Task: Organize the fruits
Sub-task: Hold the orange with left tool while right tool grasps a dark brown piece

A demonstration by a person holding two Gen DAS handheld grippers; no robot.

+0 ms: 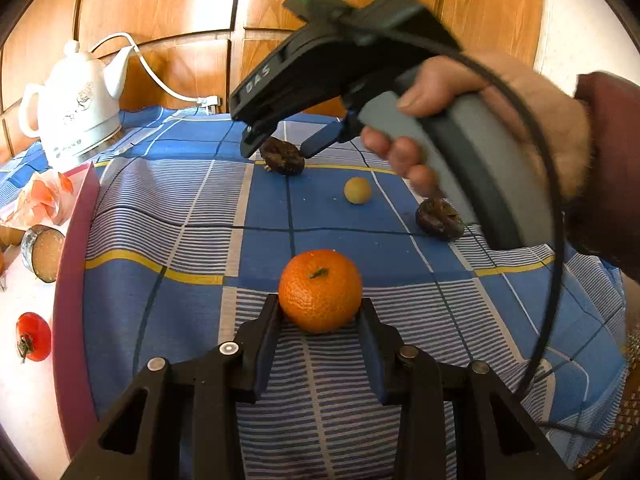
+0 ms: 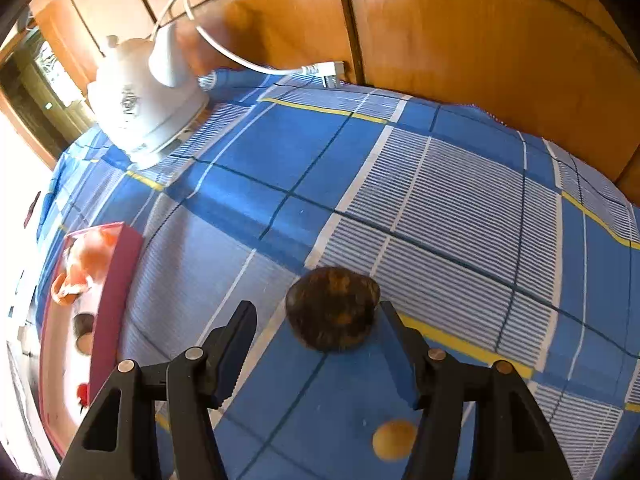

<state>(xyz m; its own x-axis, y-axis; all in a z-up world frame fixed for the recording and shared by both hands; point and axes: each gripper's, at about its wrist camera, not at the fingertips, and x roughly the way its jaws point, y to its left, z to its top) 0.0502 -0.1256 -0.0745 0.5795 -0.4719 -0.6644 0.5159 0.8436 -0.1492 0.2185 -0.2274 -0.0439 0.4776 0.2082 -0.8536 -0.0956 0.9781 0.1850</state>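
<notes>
While we are pinching the orange (image 1: 320, 290) with the left claw (image 1: 320, 312) over the counter (image 1: 400, 256), our right claw (image 2: 316, 320) is gaping around a dark fruit (image 2: 333, 307); closing off-centre risks squirting it away.

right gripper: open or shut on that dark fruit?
Open. The right gripper has its fingers spread around the dark fruit on the tablecloth, with a clear gap on one side.
</notes>
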